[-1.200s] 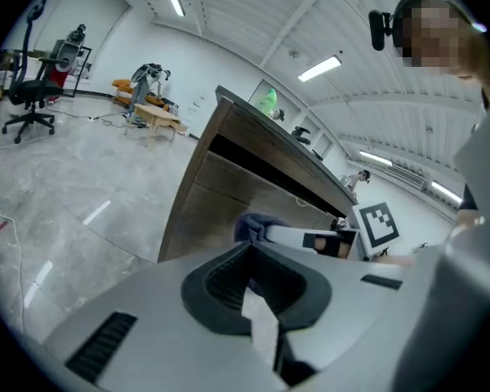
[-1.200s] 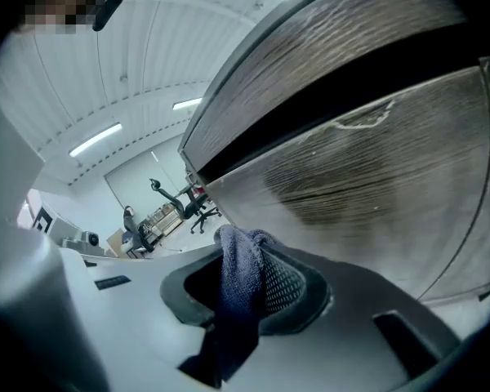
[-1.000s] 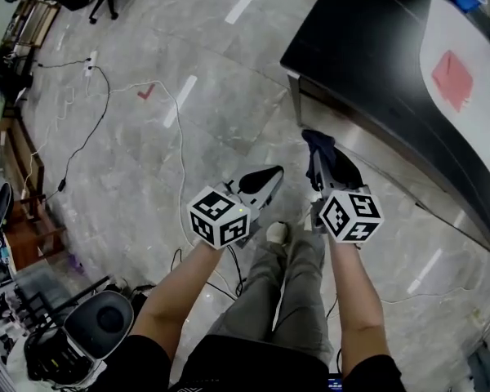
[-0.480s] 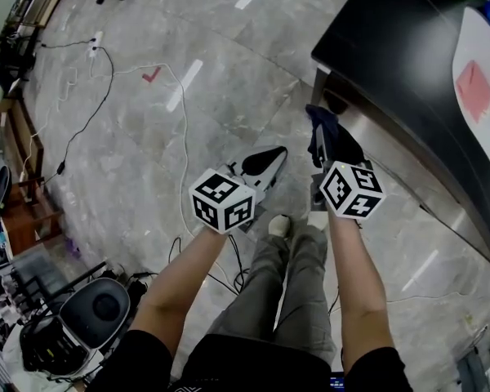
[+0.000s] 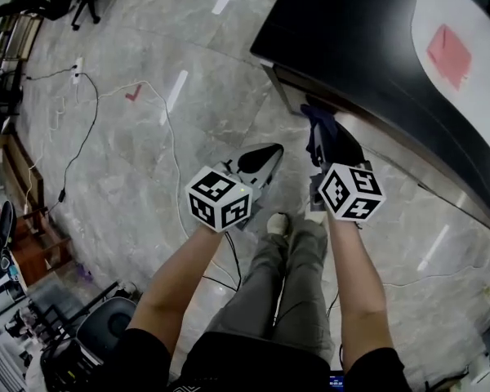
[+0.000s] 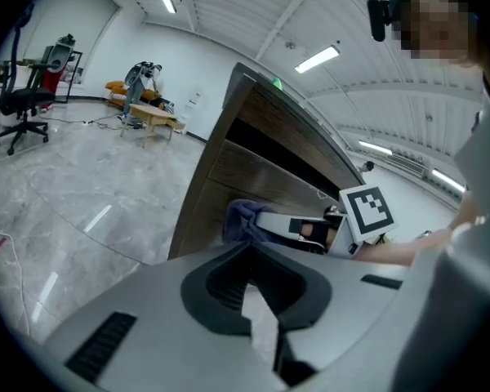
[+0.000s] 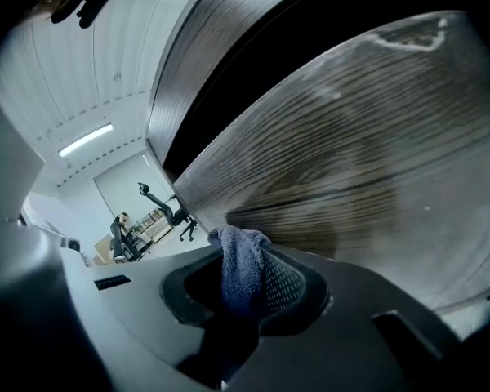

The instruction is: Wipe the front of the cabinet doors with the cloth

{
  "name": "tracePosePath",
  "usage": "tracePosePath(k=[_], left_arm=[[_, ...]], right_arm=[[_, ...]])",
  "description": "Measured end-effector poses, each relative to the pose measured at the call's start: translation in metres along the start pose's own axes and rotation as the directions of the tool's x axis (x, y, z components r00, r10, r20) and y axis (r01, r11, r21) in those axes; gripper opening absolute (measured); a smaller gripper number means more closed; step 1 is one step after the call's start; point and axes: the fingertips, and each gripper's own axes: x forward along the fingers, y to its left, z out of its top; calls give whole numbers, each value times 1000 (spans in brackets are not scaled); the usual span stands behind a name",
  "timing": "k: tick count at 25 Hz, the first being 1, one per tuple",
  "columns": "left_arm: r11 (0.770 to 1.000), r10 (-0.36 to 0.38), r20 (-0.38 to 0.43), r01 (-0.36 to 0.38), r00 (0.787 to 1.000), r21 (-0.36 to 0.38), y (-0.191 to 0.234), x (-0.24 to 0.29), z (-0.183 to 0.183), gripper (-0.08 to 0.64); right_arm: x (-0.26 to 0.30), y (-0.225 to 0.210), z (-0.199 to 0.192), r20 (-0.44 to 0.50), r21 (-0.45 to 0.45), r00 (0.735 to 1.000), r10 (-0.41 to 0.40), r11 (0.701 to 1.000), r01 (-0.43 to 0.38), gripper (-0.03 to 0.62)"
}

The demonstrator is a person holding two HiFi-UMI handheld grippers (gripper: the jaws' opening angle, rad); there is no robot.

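Right gripper view shows right claw [image 7: 253,258] clamping cloth [image 7: 238,278] by cabinet door [image 7: 351,162]; left claw [image 6: 249,288] closed.

1. Right gripper view: the cloth [image 7: 241,268] drops into shadow between the jaws, so its lower end can't be read. Whether it touches the cabinet door [image 7: 351,162]: cannot tell.
2. Head view: the cabinet door fronts lie under the overhanging dark tabletop [image 5: 351,31] and are almost entirely hidden. The tabletop is cut off at the top and right edges.
3. Head view: the cloth shows only as a dark blue bunch at the tip of the right tongs [image 5: 331,149]. The rest is hidden.
4. Left gripper view: the left tongs [image 6: 247,256] body fills the lower frame and covers the underside of the right tongs.
5. Red square item [image 5: 449,55]: too small to identify.
6. Distant person [image 7: 118,233]: too small for detail.
7. One shoe [image 5: 276,229] is visible. The other foot is hidden beneath the right tongs.
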Motion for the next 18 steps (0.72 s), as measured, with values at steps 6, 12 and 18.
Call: tracePosePath(k=[6,12,18], left_arm=[[996,-77,-36,79,996,44,-33,34,-1,0],[978,-183,-88,191,979,83,-90,71,-5,0],[953,-266,-140,282,954,113,-140,105,-15,0]], right_arm=[[-41,-46,0,33,35,996,-87,996,86,84],[-98,-92,10,75,66,981,-177,983,172,84],[-149,-135,15,121,115,956,-267,960,254,84]])
